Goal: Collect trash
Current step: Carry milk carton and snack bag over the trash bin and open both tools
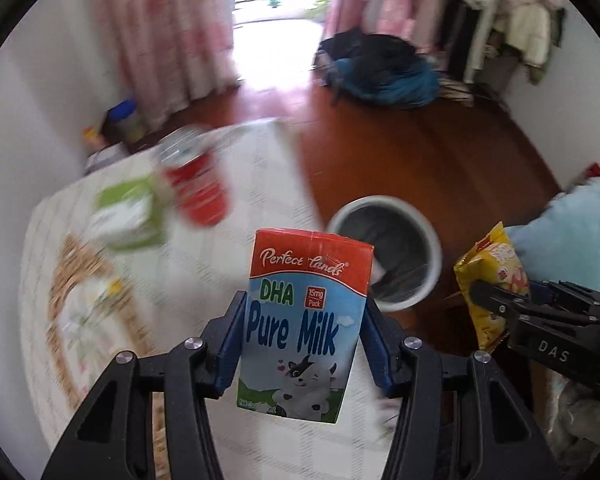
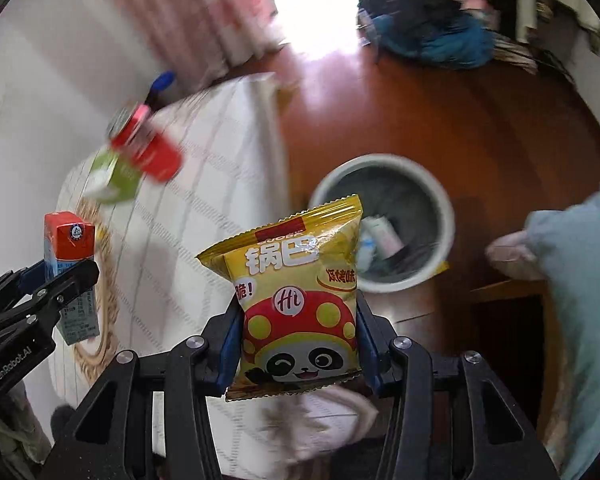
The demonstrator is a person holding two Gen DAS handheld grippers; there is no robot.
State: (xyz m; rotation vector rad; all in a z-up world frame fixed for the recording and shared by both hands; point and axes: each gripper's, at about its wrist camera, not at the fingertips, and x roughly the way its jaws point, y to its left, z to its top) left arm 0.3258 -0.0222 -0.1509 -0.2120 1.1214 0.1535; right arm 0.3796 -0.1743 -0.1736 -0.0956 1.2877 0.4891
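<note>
Fingers (image 1: pixel 230 344) of left gripper (image 1: pixel 304 344) clamp milk carton (image 1: pixel 304 320); right gripper (image 2: pixel 298 344) pinches snack bag (image 2: pixel 300 304) — both above table (image 1: pixel 228 256) edge, beside white bin (image 1: pixel 384 252). Red can (image 1: pixel 196 184), green box (image 1: pixel 126 212) behind — blurred.

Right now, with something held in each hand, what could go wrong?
The left tool clamps the milk carton only low on its sides, so it could tip out. The right tool squeezes a soft snack bag that may slip. The bin sits on the floor beside the table, so a drop could miss it.
</note>
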